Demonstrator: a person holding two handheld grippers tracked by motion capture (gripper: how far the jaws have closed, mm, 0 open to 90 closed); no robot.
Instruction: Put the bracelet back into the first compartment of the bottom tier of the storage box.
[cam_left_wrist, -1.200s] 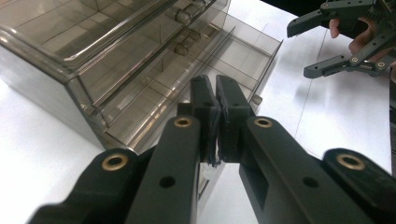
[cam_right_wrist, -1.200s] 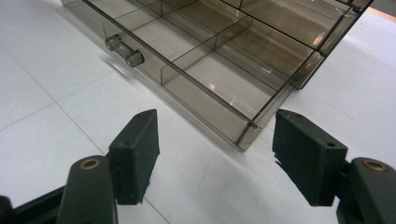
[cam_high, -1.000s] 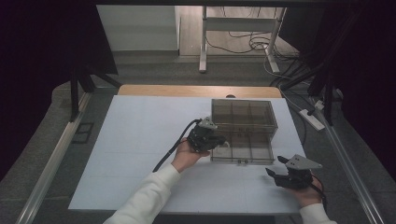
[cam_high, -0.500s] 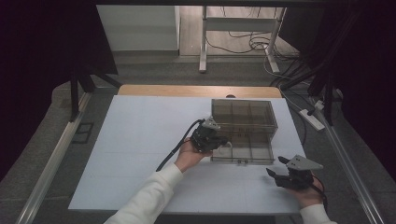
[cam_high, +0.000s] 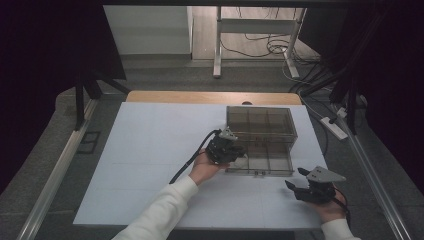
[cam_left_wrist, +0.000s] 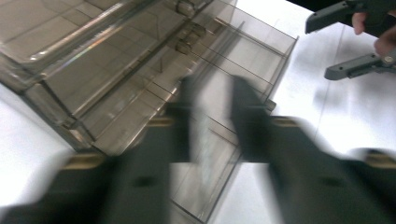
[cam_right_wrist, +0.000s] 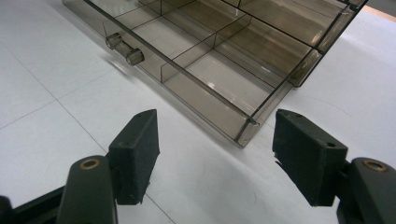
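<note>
Fingers of my left gripper (cam_left_wrist: 210, 116) have just been opening over the smoky plastic drawer box (cam_high: 260, 131); right gripper (cam_right_wrist: 215, 154) rests with fingers spread, empty.

On the white table (cam_high: 150, 165) I count 1 smoky clear plastic organizer box (cam_high: 260, 122) with 1 drawer (cam_high: 265, 159) pulled out, 2 small round knobs (cam_right_wrist: 126, 49) on the drawer's front, and 2 hand-held grippers, left (cam_high: 239, 150) and right (cam_high: 296, 181).
</note>
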